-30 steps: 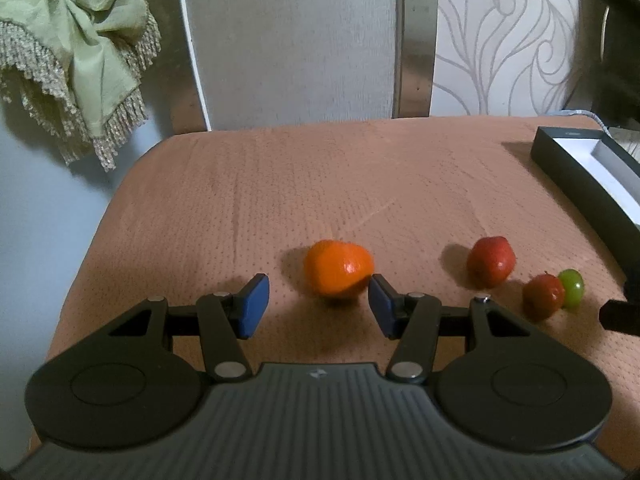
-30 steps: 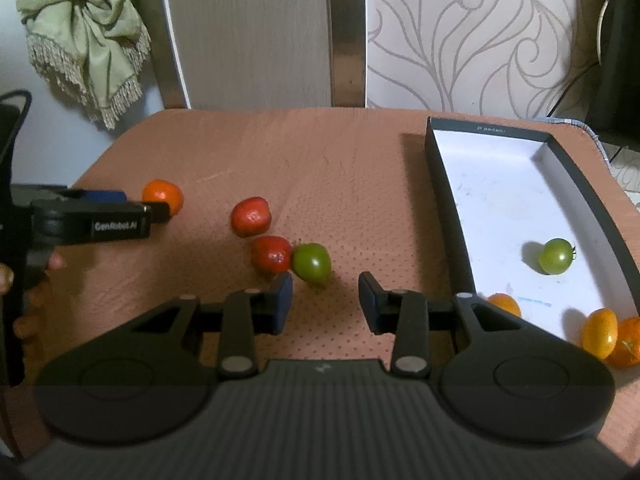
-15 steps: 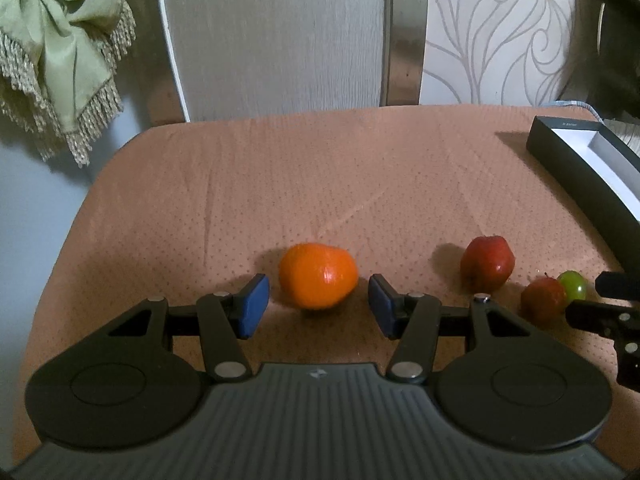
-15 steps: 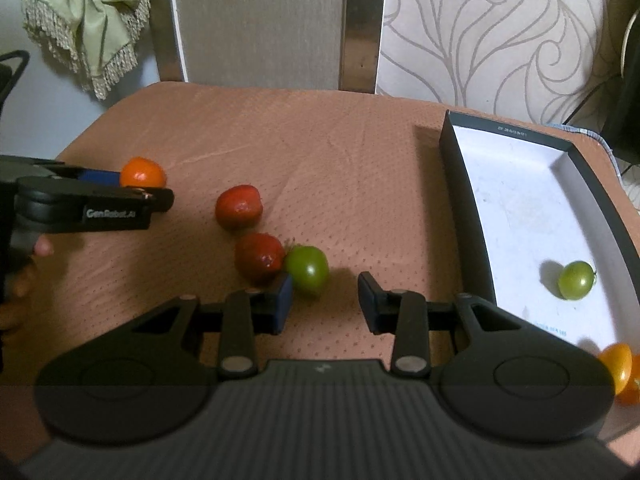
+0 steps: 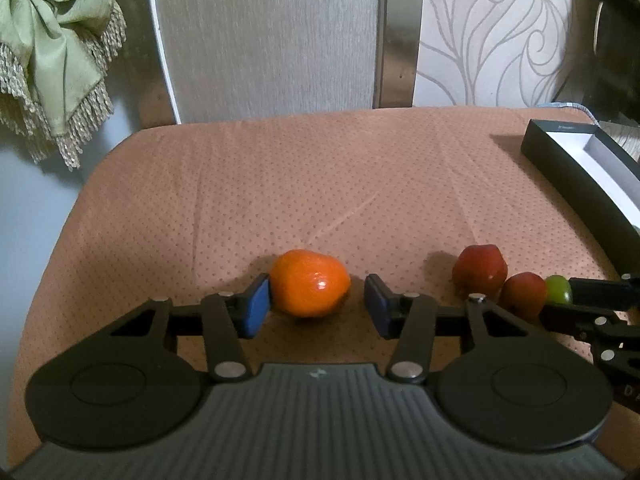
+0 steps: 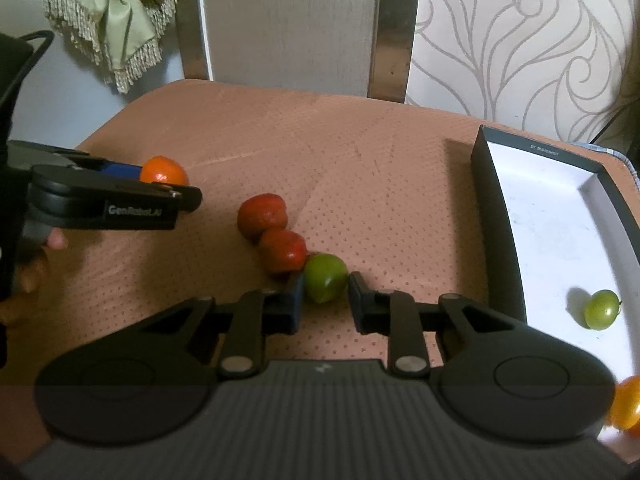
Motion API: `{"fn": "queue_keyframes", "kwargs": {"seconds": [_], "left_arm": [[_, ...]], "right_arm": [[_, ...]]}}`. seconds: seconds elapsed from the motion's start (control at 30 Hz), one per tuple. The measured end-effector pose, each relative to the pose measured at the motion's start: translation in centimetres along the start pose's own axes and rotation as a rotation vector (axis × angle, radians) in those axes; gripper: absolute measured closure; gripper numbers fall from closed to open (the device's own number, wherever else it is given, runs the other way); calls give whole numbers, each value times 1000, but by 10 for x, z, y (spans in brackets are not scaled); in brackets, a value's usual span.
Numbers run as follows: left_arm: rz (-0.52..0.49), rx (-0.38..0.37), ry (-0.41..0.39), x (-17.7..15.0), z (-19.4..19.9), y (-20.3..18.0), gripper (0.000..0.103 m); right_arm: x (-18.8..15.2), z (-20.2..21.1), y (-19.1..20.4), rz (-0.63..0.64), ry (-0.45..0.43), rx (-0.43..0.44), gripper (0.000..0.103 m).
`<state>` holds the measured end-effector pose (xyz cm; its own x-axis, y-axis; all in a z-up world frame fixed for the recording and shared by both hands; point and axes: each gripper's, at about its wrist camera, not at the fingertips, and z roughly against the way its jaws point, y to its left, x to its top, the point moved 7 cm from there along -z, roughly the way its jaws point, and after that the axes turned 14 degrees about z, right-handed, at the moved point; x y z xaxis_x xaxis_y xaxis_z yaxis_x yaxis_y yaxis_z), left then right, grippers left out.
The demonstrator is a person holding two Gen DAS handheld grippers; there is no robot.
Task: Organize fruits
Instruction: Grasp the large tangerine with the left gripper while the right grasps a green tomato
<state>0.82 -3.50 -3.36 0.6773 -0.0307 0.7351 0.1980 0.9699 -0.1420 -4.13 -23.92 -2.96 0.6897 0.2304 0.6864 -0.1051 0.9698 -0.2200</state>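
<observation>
An orange tangerine (image 5: 310, 288) lies on the brown cushion between the fingers of my open left gripper (image 5: 316, 304); the left pad touches it, the right pad stands apart. It also shows in the right wrist view (image 6: 164, 170). My open right gripper (image 6: 326, 300) straddles a green tomato (image 6: 325, 283), which touches the left pad. Two red tomatoes (image 6: 262, 216) (image 6: 283, 250) lie in a row just behind it. They show in the left wrist view too (image 5: 479, 270) (image 5: 524, 292).
A black box with a white inside (image 6: 532, 200) stands at the right, holding a green tomato (image 6: 600, 309) and an orange fruit (image 6: 628, 404). A chair back and a green fringed cloth (image 5: 56, 40) are behind the cushion (image 5: 320, 184).
Both grippers have moved forward. The tangerine now sits between the left fingers, and the green tomato between the right fingers. The fruits have not moved.
</observation>
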Motion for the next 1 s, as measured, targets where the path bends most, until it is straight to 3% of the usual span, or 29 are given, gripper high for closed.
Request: {"fn": "queue_keyframes", "kwargs": {"seconds": [0.47,1.0], "left_arm": [[29,-1,10,-6,14,4,57],[3,-18,-13,-11,43,-18,56]], "right_arm": [[-6,37,2,-45,-20,31,78],[-22,86,2,-94,-58,54,78]]}}
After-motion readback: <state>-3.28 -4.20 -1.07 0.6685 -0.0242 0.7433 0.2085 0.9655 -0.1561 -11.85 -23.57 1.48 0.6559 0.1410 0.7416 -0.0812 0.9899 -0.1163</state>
